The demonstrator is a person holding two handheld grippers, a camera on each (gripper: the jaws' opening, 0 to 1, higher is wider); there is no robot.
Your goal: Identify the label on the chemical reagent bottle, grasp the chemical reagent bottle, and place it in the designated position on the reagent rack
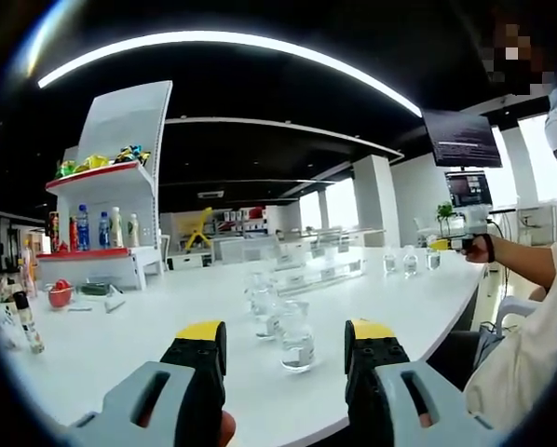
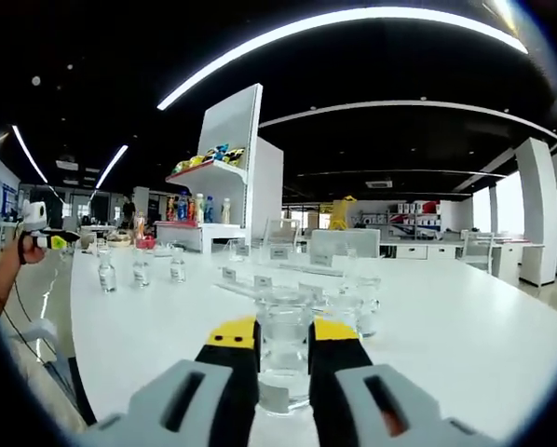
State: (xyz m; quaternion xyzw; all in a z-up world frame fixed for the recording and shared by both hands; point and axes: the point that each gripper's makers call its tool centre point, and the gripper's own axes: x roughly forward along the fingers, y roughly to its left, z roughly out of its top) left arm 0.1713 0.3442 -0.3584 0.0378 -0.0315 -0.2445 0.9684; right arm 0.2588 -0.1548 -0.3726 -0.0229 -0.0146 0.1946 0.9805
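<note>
White table (image 1: 148,345); clear bottles (image 1: 297,340) clustered at center, three more (image 1: 409,261) at 2 o'clock near the far edge, clear rack (image 1: 320,275) at 12, red-shelved display stand (image 1: 97,265) at 10.

Open-plan office or showroom turned mock lab — long white table (image 1: 120,345) held clear reagent bottles (image 2: 284,349), shelf unit (image 1: 111,200) far left displayed drinks, wall monitors (image 1: 461,138) far right, ceiling light strips (image 2: 353,20)
</note>
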